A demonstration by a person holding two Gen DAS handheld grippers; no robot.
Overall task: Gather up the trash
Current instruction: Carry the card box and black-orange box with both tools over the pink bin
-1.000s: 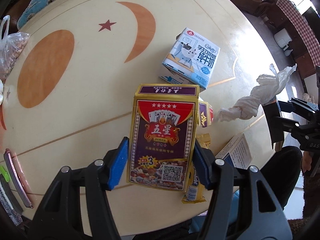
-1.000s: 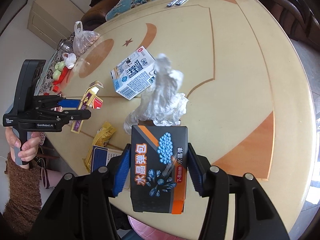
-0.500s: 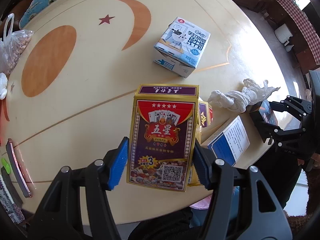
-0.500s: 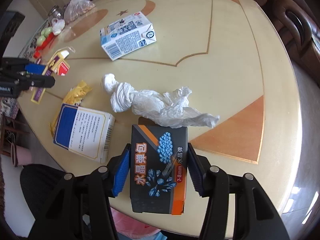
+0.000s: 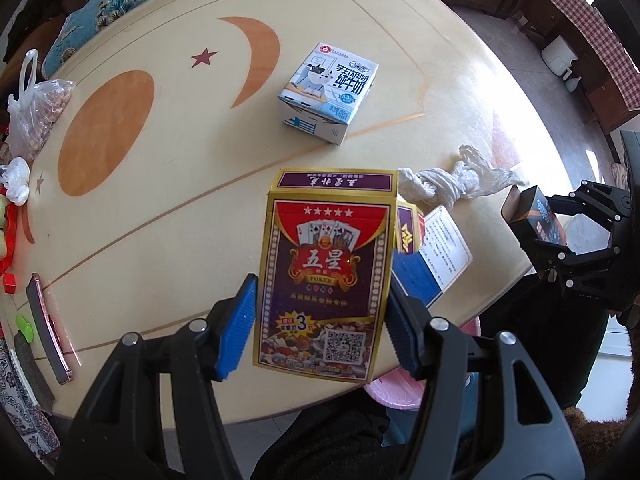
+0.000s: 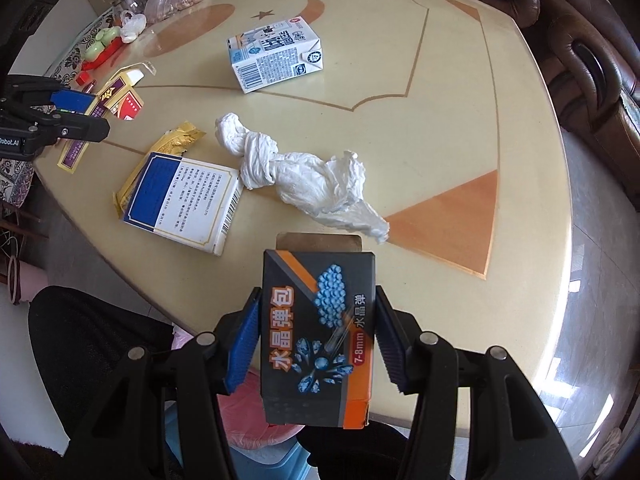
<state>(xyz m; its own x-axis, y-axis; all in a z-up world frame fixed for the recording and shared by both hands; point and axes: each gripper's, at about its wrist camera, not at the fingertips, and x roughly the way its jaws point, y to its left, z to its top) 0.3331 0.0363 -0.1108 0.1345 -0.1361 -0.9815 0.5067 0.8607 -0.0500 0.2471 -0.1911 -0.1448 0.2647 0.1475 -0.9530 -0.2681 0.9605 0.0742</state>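
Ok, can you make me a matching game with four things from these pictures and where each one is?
Things:
1. poker card box
2. black gel-ball box
3. milk carton
4. white crumpled bag

Places:
A. lying on the table between the milk carton and the black box
B. held in the right tongs
C. held in the left tongs
D. lying on its side near the moon and star pattern

Pairs: 1-C, 2-B, 3-D, 4-A
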